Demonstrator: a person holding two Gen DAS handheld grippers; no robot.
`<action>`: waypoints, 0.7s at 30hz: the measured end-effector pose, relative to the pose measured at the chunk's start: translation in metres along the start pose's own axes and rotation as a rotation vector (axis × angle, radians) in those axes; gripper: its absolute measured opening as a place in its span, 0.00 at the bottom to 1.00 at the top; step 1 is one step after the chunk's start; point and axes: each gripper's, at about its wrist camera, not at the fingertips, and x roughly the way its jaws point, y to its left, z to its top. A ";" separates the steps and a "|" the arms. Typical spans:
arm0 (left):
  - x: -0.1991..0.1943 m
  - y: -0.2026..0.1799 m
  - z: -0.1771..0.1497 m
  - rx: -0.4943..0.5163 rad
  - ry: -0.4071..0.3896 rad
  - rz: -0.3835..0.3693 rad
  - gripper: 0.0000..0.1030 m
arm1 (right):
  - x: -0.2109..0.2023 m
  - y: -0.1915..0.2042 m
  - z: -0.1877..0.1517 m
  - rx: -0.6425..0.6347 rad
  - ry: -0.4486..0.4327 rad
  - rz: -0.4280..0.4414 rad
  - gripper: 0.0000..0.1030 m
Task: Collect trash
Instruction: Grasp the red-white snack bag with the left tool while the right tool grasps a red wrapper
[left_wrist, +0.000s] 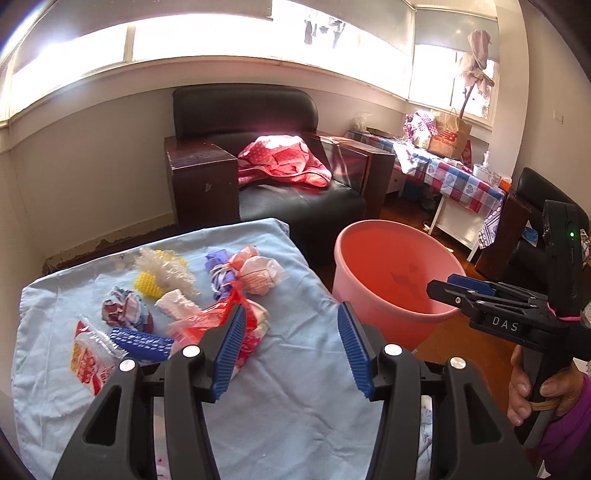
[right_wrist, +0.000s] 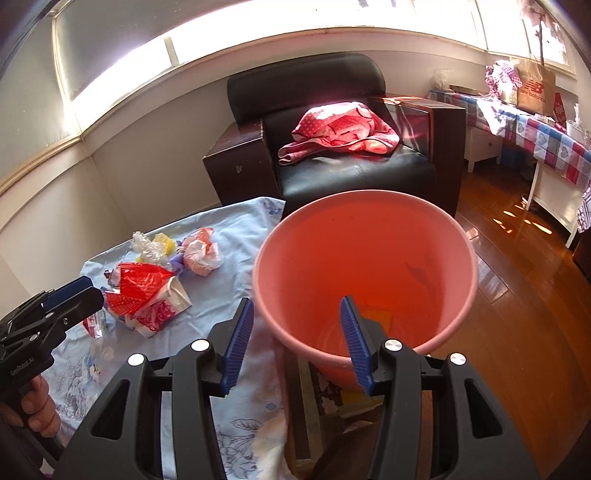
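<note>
Trash lies on a light blue cloth (left_wrist: 295, 387): a red-and-white wrapper (left_wrist: 207, 321), a crumpled paper ball (left_wrist: 122, 312), a yellow mesh piece (left_wrist: 147, 286), a white tissue (left_wrist: 177, 304), a purple glove (left_wrist: 218, 273) and a snack packet (left_wrist: 88, 358). My left gripper (left_wrist: 293, 306) hangs open over the cloth just right of the wrapper, with nothing between its pads. A pink bucket (right_wrist: 369, 199) stands beside the cloth, a yellow scrap (right_wrist: 376, 317) at its bottom. My right gripper (right_wrist: 295, 300) is open above the bucket's near rim, holding nothing.
A black armchair (right_wrist: 351, 173) with a pink cloth (right_wrist: 343, 133) stands behind the bucket. A table with a checked cover (right_wrist: 546, 140) and a paper bag sits at the right. Wooden floor (right_wrist: 517, 266) lies right of the bucket. A hand holds each gripper.
</note>
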 end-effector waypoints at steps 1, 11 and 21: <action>-0.006 0.010 -0.003 -0.017 -0.005 0.016 0.51 | 0.001 0.009 -0.001 -0.015 0.006 0.018 0.48; -0.059 0.113 -0.049 -0.202 -0.006 0.234 0.53 | 0.029 0.094 -0.014 -0.139 0.091 0.164 0.48; -0.041 0.163 -0.066 -0.319 0.048 0.247 0.54 | 0.043 0.142 -0.010 -0.193 0.126 0.235 0.48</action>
